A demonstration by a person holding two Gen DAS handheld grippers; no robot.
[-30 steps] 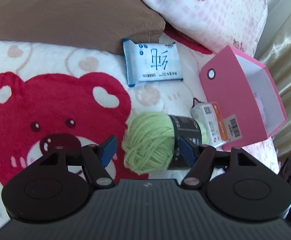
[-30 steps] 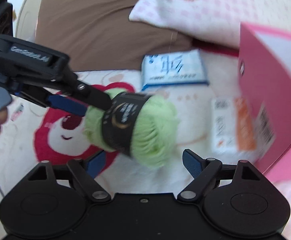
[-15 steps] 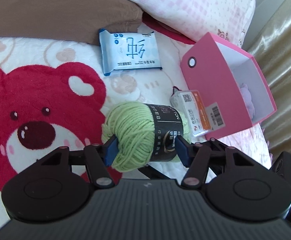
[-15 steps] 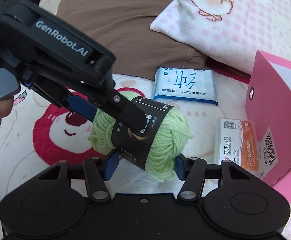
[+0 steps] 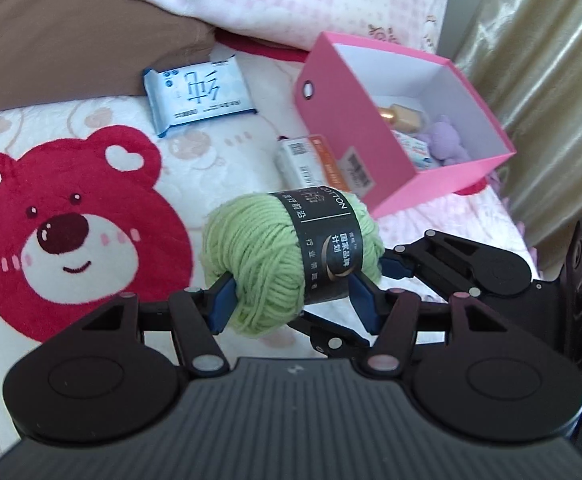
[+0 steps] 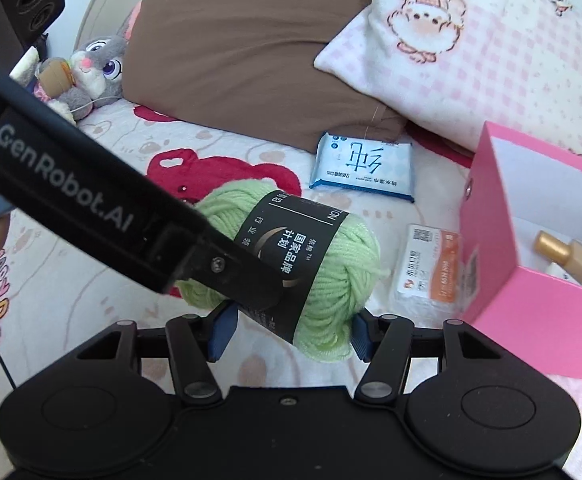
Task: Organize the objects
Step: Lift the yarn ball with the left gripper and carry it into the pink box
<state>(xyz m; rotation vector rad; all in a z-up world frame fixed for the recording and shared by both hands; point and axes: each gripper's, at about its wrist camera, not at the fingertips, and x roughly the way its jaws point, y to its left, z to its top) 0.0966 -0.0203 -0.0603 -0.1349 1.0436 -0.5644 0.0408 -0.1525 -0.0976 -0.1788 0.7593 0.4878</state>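
A soft bed blanket with a big red bear on it lies under everything, with a brown pillow and a pink checked pillow at the back. A ball of green yarn is up in the air above the blanket, near the open pink box. The left gripper has its blue pads pressed on both sides of the ball, and the right gripper squeezes it too, from the other side. The ball lies on its side, and its long way runs across the left view, sloping a little up to the right, with the black paper band around its middle. Two grippers on one soft ball could pull against each other, so the yarn might get squashed, or the band might slide off. If one lets go too fast, the ball may tip and fall beside the box, maybe onto the white and orange packet. A loose thread could also catch on a finger
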